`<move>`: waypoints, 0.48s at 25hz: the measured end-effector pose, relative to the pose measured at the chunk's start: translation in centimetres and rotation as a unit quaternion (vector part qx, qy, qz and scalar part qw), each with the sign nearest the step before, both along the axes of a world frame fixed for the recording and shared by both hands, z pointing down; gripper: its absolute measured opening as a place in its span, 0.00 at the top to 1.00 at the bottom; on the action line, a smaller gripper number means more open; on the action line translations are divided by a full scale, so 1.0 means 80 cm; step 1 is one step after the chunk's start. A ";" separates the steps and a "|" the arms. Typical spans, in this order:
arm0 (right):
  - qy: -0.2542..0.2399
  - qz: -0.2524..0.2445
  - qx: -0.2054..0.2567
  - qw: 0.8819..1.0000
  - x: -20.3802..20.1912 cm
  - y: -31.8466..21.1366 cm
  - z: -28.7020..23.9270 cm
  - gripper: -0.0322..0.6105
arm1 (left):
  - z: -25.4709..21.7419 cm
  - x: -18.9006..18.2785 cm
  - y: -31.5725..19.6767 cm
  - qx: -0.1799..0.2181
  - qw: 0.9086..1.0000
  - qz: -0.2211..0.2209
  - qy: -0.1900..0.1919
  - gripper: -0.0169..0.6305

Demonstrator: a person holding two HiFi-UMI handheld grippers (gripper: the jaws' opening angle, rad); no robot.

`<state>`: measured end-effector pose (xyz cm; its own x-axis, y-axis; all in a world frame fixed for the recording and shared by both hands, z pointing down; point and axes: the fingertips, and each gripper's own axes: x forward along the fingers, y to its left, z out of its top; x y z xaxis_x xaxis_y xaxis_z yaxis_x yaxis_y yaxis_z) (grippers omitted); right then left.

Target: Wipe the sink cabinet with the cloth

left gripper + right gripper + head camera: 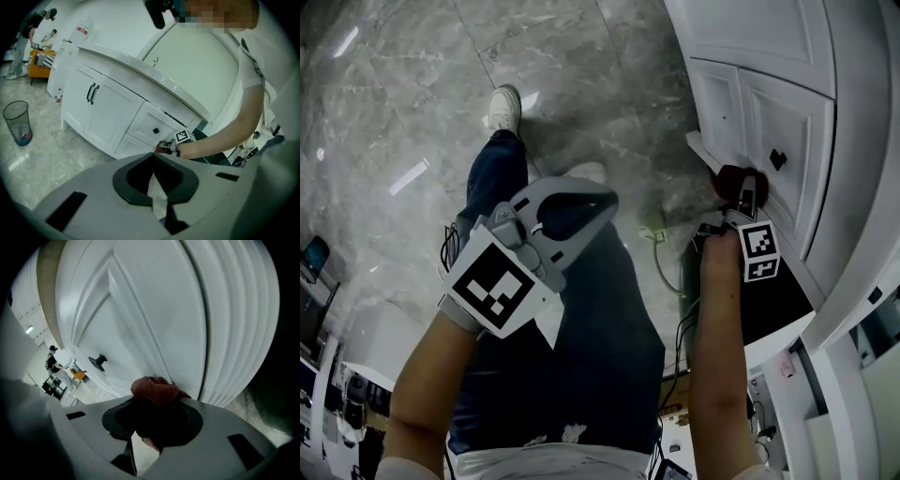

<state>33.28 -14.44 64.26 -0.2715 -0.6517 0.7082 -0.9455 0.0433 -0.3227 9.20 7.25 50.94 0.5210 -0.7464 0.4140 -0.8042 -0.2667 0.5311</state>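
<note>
1. Floor (403,84): grey marbled tile. It fills the left and far parts of the head view.
2. Sink cabinet (787,131): white, with panelled doors and drawers, along the right side of the scene. The left gripper view shows its curved countertop (140,70).
3. Person's leg (581,337): in dark jeans, at the scene's centre, with a white shoe (503,108) at the far end.
4. Left gripper (595,202): held over the thigh, well apart from the cabinet. In its own view the jaws stand together with only a thin sliver of light between them, and they grip nothing.
5. Right gripper (742,195): reached out to the right against the cabinet front. Its jaws are clamped on the cloth (155,389).
6. Waste bin (18,123): a clear tumbler-shaped bin on the floor, at the left of the left gripper view, well apart from the cabinet.
7. Cloth: reddish-brown, bunched. It protrudes from the jaw tips and touches the white panel at a raised moulding edge.
8. Knob (777,158): small and black, just to the right of the cloth on the same cabinet front, not touched.
</note>
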 end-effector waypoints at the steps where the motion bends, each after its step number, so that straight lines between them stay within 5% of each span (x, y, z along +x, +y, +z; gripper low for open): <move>1: 0.000 0.000 0.000 1.000 -0.004 -0.001 0.000 0.77 | 0.001 -0.007 0.002 -0.001 1.000 -0.005 0.001 0.96; 12: -0.027 0.029 0.008 0.999 -0.093 -0.032 0.010 0.77 | 0.011 -0.069 0.023 -0.015 1.000 -0.010 0.002 0.96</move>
